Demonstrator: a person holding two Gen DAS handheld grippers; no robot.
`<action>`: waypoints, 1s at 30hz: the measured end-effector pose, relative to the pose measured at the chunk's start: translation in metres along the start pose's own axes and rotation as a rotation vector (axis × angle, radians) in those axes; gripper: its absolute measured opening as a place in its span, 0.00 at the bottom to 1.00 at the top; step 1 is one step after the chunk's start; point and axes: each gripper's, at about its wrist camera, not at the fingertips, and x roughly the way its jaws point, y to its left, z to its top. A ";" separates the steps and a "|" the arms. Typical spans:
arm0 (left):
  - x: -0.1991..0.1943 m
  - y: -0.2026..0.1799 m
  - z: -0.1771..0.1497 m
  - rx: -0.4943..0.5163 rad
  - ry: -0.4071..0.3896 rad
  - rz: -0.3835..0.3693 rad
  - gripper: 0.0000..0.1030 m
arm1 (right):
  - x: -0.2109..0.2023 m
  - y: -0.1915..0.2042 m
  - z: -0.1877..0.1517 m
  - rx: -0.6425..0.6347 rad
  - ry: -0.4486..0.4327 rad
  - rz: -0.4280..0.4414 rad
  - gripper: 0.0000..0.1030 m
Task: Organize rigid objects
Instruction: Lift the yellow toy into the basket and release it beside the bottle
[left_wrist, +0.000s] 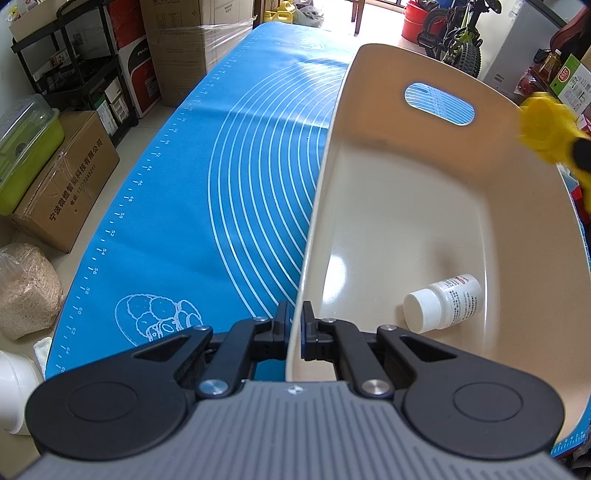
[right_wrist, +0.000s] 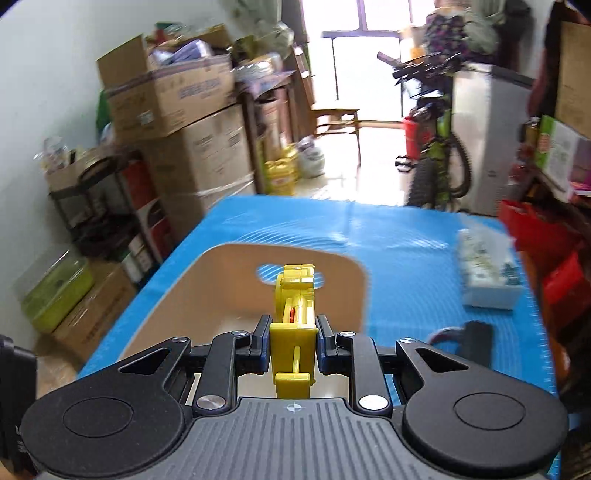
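Left wrist view. Your left claw is closed down on the near rim of the bin, one pad outside the wall and one inside, so the bin is pinned for you. The bin sits on the blue mat that covers the tabletop. One item is already in: a white bottle lying on its side on the bin floor, near your claw's end and toward the bin's right wall. Its long axis runs roughly across the bin, cap pointing toward the left wall. At the bin's far right rim a blurred yellow toy is coming in from outside; it is not yet inside.

Right wrist view. Your right claw is partly closed and clamped on the yellow toy, a pad on each flank. Its long axis lies along the claw's pointing line, with the bulkier end aimed away from you at the bin's handle cutout and the T-shaped tail back toward the camera. The toy is held above the bin's near end, not touching it. Right of the bin, a white packet and a dark object lie on the mat, outside.

Progress, as judged: one item binned, one in transit, at least two apparently left.
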 end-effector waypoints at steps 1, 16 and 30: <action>0.000 0.000 0.000 0.000 0.000 0.000 0.07 | 0.006 0.007 -0.001 -0.004 0.015 0.013 0.31; 0.002 -0.002 -0.001 0.006 0.010 0.007 0.06 | 0.072 0.060 -0.041 -0.055 0.260 0.080 0.31; 0.003 -0.003 -0.001 0.006 0.012 0.007 0.06 | 0.083 0.053 -0.043 -0.033 0.354 0.058 0.36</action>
